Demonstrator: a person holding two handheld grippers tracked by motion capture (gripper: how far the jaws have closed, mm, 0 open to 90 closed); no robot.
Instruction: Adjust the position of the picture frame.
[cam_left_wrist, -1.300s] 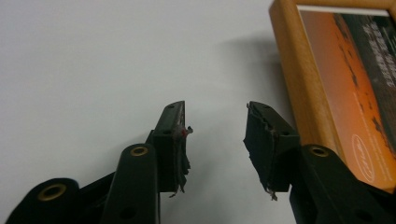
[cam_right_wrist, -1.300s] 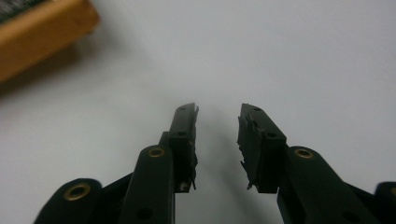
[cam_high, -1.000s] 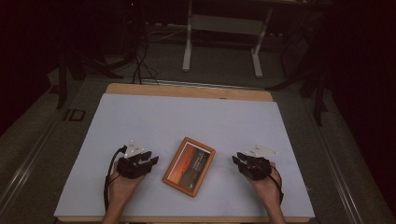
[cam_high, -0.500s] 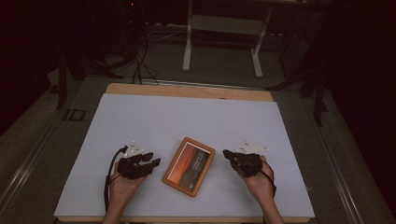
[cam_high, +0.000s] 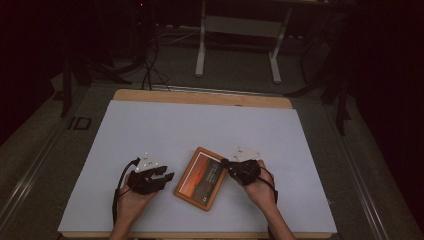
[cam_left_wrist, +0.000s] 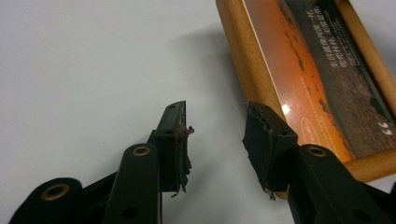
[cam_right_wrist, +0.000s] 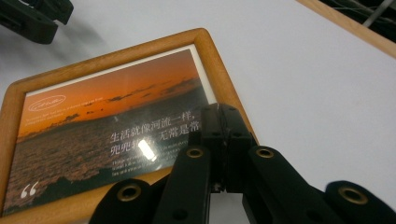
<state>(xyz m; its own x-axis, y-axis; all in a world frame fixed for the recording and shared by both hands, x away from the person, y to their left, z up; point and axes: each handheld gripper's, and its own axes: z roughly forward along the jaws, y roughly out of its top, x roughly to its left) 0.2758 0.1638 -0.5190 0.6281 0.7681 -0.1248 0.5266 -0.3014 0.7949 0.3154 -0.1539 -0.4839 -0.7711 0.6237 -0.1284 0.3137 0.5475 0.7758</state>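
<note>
While picture frame (cam_high: 202, 178) lies flat | right gripper (cam_right_wrist: 223, 122) jaws pressed together over its edge | left gripper (cam_left_wrist: 215, 133) spread, empty

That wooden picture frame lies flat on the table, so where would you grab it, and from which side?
Probably by the raised wooden border of the picture frame, on a long edge, coming in low from the side. It lies flat, glass up, so only the rim offers opposing faces. The left hand-held gripper, jaws open beside that edge, seems well placed.
</note>
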